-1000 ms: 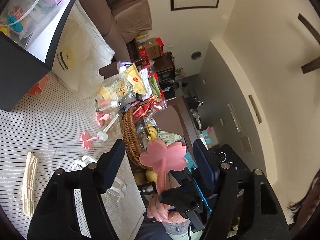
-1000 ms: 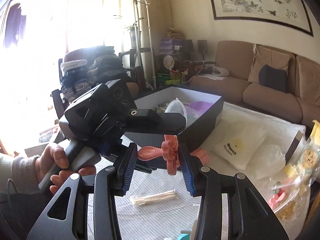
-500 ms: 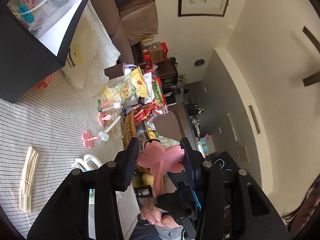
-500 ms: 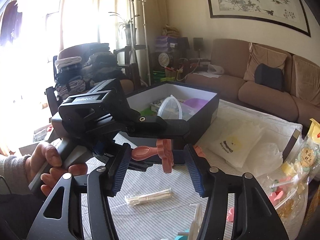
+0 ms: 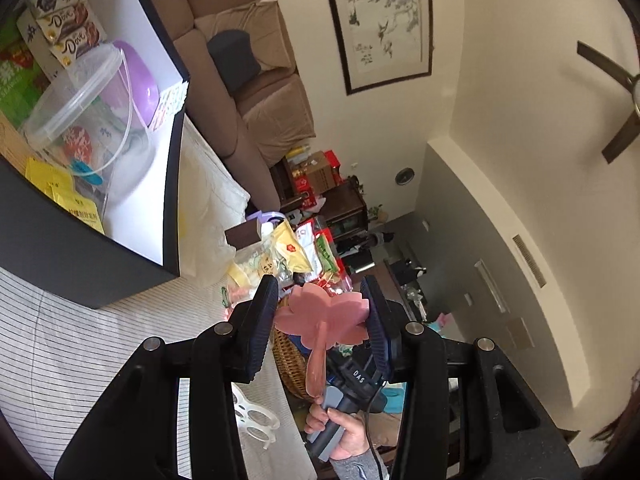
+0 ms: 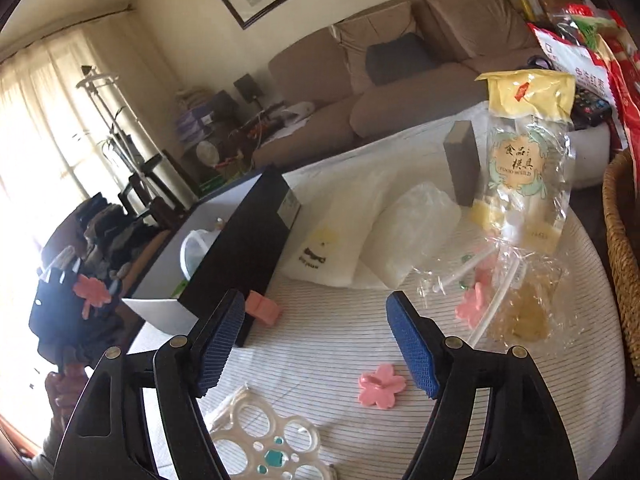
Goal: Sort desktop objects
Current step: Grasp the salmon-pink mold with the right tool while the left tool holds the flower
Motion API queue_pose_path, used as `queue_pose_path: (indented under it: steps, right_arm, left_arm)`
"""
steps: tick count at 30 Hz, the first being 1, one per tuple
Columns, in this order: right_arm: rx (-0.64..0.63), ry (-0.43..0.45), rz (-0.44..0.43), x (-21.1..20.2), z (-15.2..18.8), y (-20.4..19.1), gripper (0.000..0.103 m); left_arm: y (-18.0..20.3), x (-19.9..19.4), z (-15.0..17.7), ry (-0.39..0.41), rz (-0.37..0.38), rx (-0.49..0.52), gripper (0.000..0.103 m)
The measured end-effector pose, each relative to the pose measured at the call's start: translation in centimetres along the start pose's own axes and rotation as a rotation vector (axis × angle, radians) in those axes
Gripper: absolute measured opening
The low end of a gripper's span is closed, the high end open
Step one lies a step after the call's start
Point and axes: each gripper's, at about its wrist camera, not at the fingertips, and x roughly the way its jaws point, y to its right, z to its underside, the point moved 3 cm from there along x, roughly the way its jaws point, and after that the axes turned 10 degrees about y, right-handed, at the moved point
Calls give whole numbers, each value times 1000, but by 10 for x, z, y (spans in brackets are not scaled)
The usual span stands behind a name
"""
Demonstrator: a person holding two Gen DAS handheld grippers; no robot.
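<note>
Handover done: left gripper (image 5: 324,320) fingers pinch the pink flower spoon (image 5: 322,316) just beside the black box (image 5: 80,256), drop-in likely next, while right gripper (image 6: 316,344), fingers just spreading and empty, heads for the flower piece (image 6: 380,386) on the bench (image 6: 320,344) near that box.

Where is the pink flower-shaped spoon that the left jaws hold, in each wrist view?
Left wrist: the pink flower-shaped spoon sits low centre, clamped between the jaws.
Right wrist: far left, small, in the other gripper by the window.
Shared landmark: the black box.
</note>
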Motion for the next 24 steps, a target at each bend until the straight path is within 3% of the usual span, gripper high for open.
queue_pose_path:
  steps: [5,7,12,17,18,22,24]
  right_arm:
    - [-173,-119,-70,45,5,-48,77]
    - [-283,-206,-107,73,5,-68,77]
    - [-626,-433,-106,147,25,-102,76]
    - [-798,-597,-132,189,60,-117,71]
    - [-834,-617,-123,196,67,-116,68]
    - [-894,-648,-82,211,82,-107,31]
    - [-909,-650,-57,215,86,-101,27]
  left_arm:
    - [-2,-11,-14,33,10,-10,40]
    - [-1,-12,-16,32,13,-14,40]
    - [3,-18,-23,42,24,2,40]
    - [1,-28,-32,67,38,-13,40]
    - [-1,-30,-34,71,37,-20,40]
    - [-8,-32,-39,76,36,-41,40]
    - [-11,-32,-41,77,38,-49,40]
